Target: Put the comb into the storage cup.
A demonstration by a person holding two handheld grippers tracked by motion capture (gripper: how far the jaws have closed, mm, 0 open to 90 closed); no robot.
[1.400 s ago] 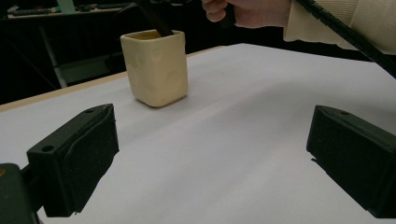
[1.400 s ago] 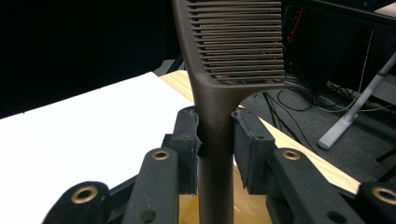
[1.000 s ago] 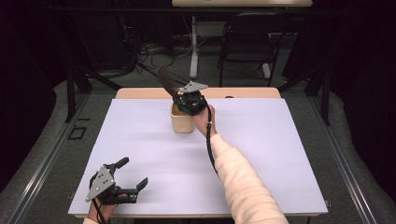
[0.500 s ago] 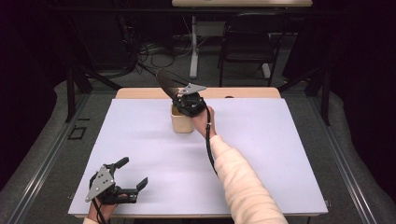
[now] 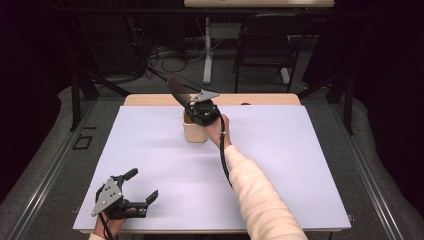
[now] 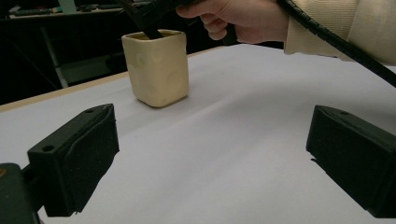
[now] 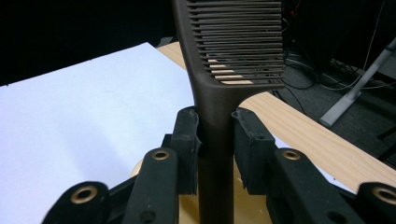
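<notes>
A dark brown comb stands tilted, teeth end up, with my right gripper shut on its handle. In the high view that right gripper hovers right over a cream square cup at the back middle of the table, and the comb leans up to the left. The handle's lower end dips into the cup. My left gripper rests at the near left corner, open, nothing between its jaws. In its own view the left gripper faces the cup from a distance.
A white sheet covers the table, with a strip of bare wood along the back edge. Behind the table stand a black chair, a desk leg and floor cables. The person's cream sleeve crosses the near right.
</notes>
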